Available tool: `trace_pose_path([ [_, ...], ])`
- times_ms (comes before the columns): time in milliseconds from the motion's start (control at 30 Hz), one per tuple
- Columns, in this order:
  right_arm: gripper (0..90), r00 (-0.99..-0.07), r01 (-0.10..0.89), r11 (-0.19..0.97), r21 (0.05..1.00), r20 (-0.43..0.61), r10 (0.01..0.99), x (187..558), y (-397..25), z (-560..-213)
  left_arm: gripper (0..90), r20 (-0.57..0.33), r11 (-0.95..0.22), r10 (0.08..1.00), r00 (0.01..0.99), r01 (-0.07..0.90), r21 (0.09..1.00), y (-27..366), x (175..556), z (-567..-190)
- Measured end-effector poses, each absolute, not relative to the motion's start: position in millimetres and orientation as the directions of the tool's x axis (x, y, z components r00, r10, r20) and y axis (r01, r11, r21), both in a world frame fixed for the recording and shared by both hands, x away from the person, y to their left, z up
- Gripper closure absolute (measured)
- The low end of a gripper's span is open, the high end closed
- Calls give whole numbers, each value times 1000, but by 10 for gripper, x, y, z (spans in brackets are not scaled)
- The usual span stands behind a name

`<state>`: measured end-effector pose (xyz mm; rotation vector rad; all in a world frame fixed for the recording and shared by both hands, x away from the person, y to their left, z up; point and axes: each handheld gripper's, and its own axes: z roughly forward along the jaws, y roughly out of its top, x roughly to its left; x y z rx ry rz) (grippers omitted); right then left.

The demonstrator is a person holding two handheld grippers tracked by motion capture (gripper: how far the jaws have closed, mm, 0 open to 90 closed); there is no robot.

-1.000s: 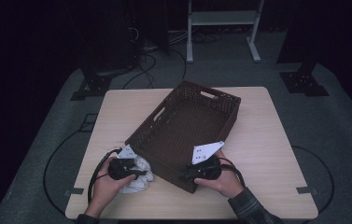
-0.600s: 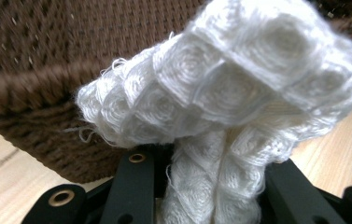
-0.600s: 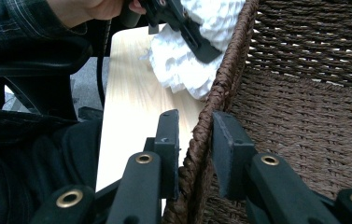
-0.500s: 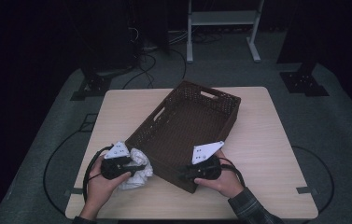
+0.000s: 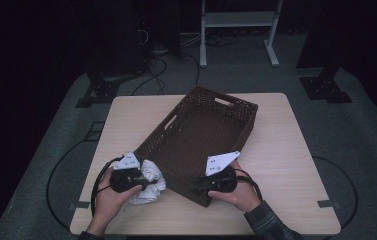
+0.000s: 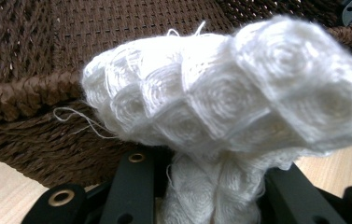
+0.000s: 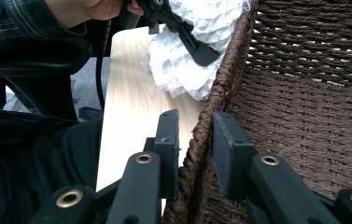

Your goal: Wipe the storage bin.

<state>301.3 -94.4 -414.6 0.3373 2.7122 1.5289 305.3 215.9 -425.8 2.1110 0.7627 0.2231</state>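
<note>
A crumpled white crocheted cloth [image 5: 151, 184] lies at the table's near left, against the long side of a brown wicker basket [image 5: 203, 132]. My left gripper [image 5: 140, 181] is shut on it. In the left gripper view the cloth [image 6: 229, 93] bulges above the jaws of that gripper [image 6: 211, 186], with the basket wall [image 6: 24, 98] just behind. My right gripper [image 5: 199, 188] is shut on the basket's near corner. In the right gripper view its jaws [image 7: 196, 144] stand either side of the woven rim [image 7: 220, 93], one inside and one outside. The cloth [image 7: 183, 65] hangs beyond.
The basket sits diagonally on the light wooden table [image 5: 286, 150] and looks empty inside. Both hands rest near the table's front edge. A cable [image 5: 96, 187] loops from the left gripper. Dark floor, stands and a white frame [image 5: 236, 20] lie beyond the table.
My left gripper has shifted a little to the left with the cloth in it. The right gripper and the basket have stayed put.
</note>
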Motion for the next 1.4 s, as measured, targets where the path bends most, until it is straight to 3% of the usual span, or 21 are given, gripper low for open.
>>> trace_pose_path([
  [267, 721, -976, 183, 501, 846, 96, 193, 3009, -944, -4144, 685, -90, -540, 580, 810, 464, 702, 1983, 3073, -4474],
  [633, 722, -977, 180, 503, 845, 93, 193, 3008, -944, -4142, 683, -145, -580, 559, 816, 510, 635, 1916, 3144, -4708],
  [933, 721, -977, 182, 500, 847, 96, 192, 3011, -947, -4145, 685, -134, -519, 531, 837, 446, 729, 1924, 3014, -4427],
  [1400, 721, -977, 183, 499, 847, 98, 192, 3012, -946, -4147, 685, -101, -465, 511, 854, 373, 803, 1957, 2937, -4088],
])
